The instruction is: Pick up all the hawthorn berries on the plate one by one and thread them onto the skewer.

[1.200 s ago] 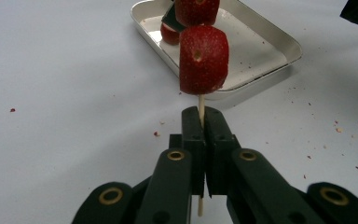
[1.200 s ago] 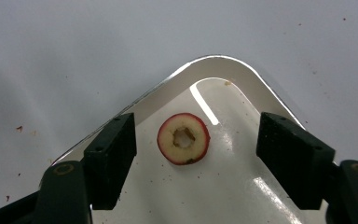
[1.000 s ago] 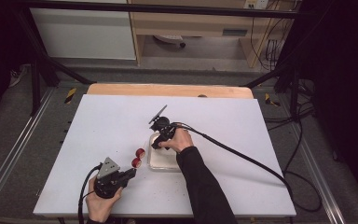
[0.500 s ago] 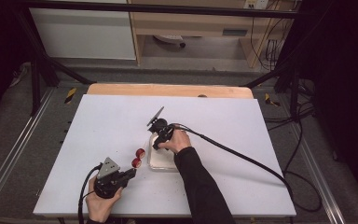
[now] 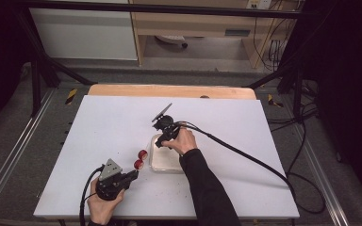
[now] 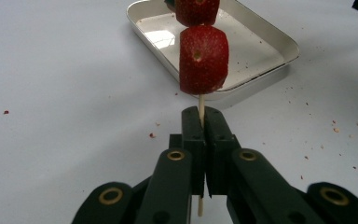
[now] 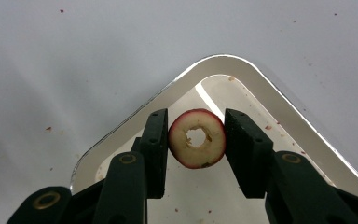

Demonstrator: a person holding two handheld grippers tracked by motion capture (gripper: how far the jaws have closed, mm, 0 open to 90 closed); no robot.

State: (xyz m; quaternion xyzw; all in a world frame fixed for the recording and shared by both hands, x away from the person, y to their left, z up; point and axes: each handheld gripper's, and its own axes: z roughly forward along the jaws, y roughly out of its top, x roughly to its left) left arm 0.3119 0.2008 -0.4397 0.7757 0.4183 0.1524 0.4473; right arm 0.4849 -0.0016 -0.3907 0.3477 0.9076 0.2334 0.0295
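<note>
1. Since a second ago, my right gripper [image 5: 161, 142] has slid a little toward the far corner of the tray [image 5: 156, 165], and its jaws have just been closing around a fruit ring [image 7: 197, 138]; the left pad touches it, the right pad looks a hair off, so I judge no firm grip yet.
2. Table [image 5: 99, 127]: wide bare room all round, edges well away.
3. Tray walls are low and shiny; I'd lift the ring straight up over the rim.
4. My left gripper [image 6: 201, 122] is clamped tight on a thin skewer [image 6: 201, 106] carrying two strawberry pieces [image 6: 203, 59], just beside the tray.
5. The ring seems light, soft and wet; I'd squeeze its rim gently and keep the centre hole free for the skewer.
</note>
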